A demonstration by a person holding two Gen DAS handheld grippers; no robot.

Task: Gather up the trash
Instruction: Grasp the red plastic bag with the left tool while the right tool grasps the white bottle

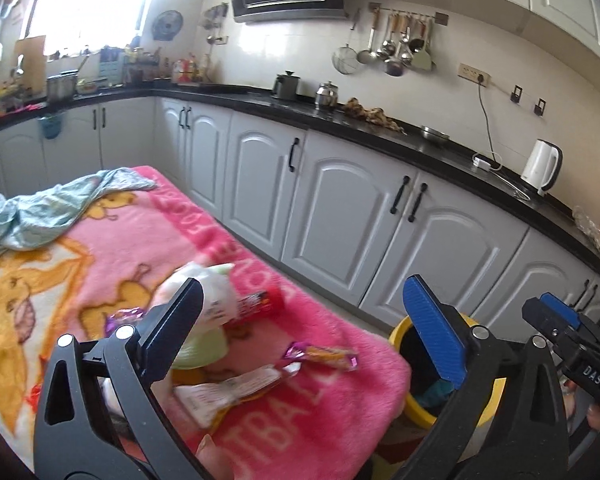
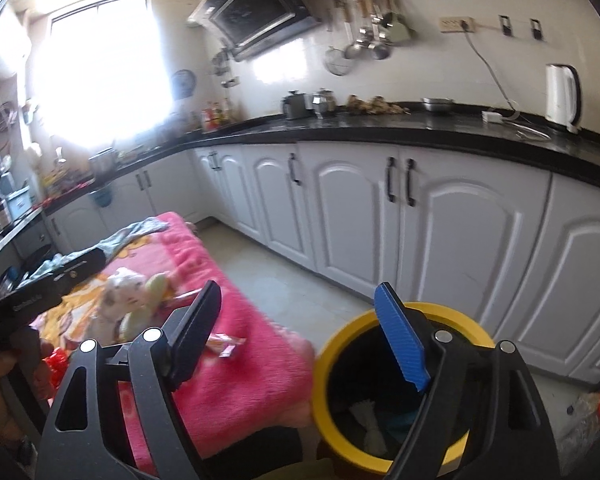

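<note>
Several wrappers lie on the pink blanket [image 1: 112, 240] covering your table: an orange one with purple twisted ends [image 1: 320, 355], a white one [image 1: 236, 390] just nearer you, a red one [image 1: 260, 303] farther back, and a small purple one [image 1: 124, 315] to the left. A white and green crumpled bag [image 1: 216, 296] sits among them. The yellow-rimmed bin [image 2: 380, 384] stands just beside the table's near corner, with white and blue scraps already inside.

Your left hand-held gripper [image 1: 304, 336] hangs above the wrappers, tilted down, its jaws spread wide and holding nothing; the black finger [image 1: 176, 332] overlaps the bag, and you cannot tell whether it touches. Your right hand-held gripper [image 2: 296, 340] hovers over the gap between table and bin, jaws equally wide and empty, the blue finger [image 2: 400, 340] above the bin's mouth.
</note>
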